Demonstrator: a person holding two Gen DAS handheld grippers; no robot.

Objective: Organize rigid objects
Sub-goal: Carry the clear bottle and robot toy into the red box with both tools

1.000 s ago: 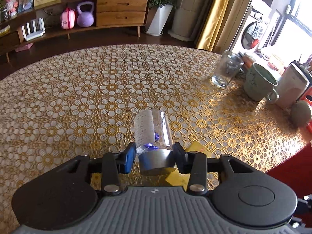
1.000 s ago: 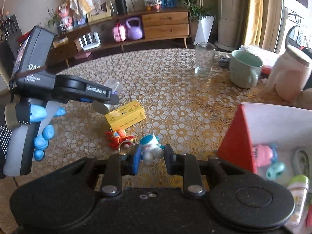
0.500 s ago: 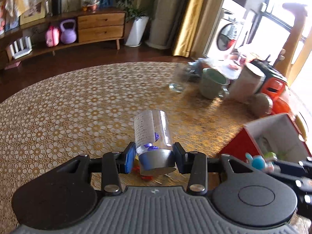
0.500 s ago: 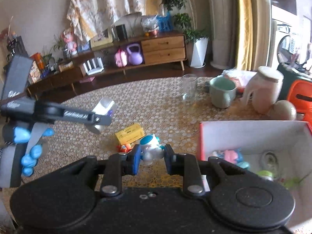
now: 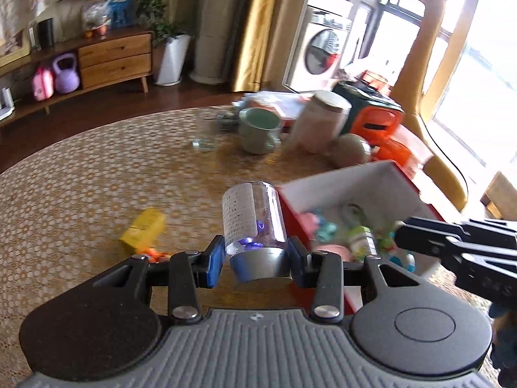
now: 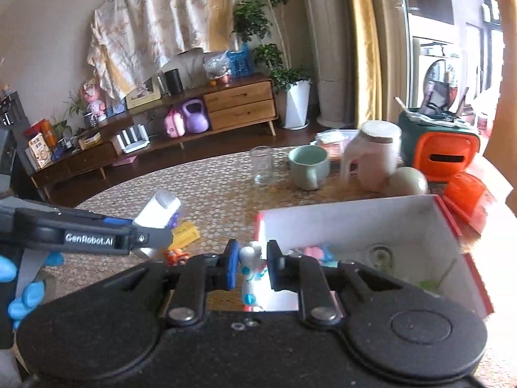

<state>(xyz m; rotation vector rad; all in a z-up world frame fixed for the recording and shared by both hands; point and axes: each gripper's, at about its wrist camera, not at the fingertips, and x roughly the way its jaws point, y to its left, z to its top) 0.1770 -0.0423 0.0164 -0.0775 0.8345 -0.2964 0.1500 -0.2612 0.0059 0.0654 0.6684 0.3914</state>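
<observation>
Left wrist view: the left gripper [image 5: 255, 260] has its jaws pinching the grey cap end of a clear bottle [image 5: 253, 223]. The bottle's long axis runs toward 12 o'clock, away from the camera, closed base far; its white label carries print too small to read. At 3 o'clock is the red box [image 5: 352, 190], white inside, with small toys in it. A yellow carton [image 5: 143, 228] lies on the tabletop [image 5: 80, 190] at 10 o'clock.

Right wrist view: the right gripper [image 6: 248, 263] has its jaws pinching a white-and-blue toy figure [image 6: 252, 270], upright, over the near left corner of the red box. At 9 o'clock the left gripper's side reads "GenRobot.AI", its bottle pointing toward 1 o'clock.
</observation>
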